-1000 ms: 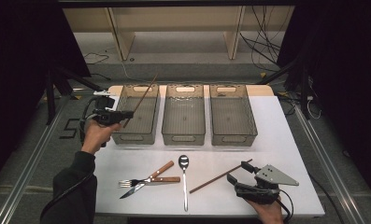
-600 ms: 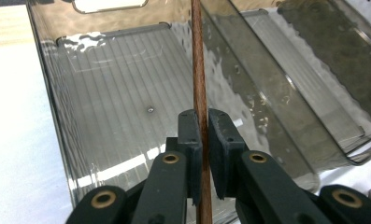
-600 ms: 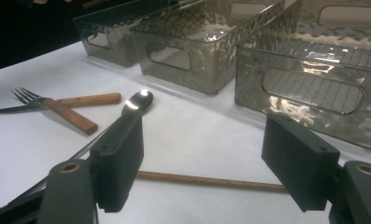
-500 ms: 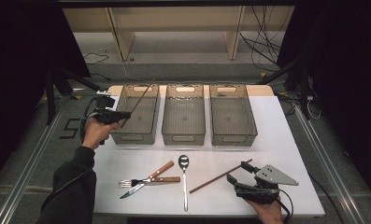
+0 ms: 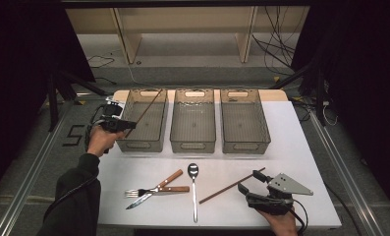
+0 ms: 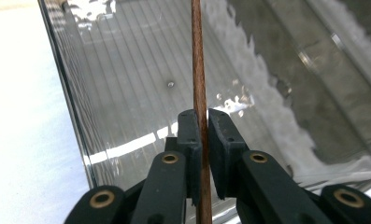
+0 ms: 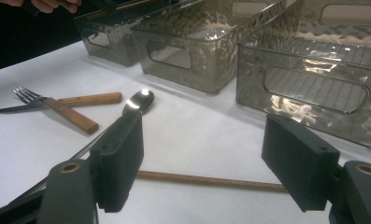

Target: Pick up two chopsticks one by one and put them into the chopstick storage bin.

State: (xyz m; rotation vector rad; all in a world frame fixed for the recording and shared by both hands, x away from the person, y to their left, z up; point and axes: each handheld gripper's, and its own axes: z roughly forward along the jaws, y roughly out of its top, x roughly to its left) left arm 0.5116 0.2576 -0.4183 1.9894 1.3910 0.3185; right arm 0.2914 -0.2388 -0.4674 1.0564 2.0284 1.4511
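Note:
My left gripper (image 5: pixel 129 125) is at the left bin's (image 5: pixel 133 145) near left corner, shut on a thin brown chopstick (image 5: pixel 148 107) that slants up and right over the bin. In the left gripper view the pads (image 6: pixel 191 140) pinch this chopstick (image 6: pixel 199 88) above the bin's ribbed floor (image 6: pixel 127 93). A second chopstick (image 5: pixel 230 186) lies on the white table near the front right. My right gripper (image 5: pixel 249 181) stands open just beside it. In the right gripper view that chopstick (image 7: pixel 211 181) lies on the table between and beyond the wide-apart jaws of my right gripper (image 7: pixel 206 154).
A middle bin (image 5: pixel 193 145) and a right bin (image 5: pixel 245 145) stand beside the left one. In front of them lie a fork (image 5: pixel 133 192), a wooden-handled knife (image 5: pixel 163 183) crossing it, and a spoon (image 5: pixel 194 189). The table edge runs close behind my right hand.
My left gripper has sunk a little with the chopstick, whose far end now sits lower over the left bin. The right gripper has not moved.

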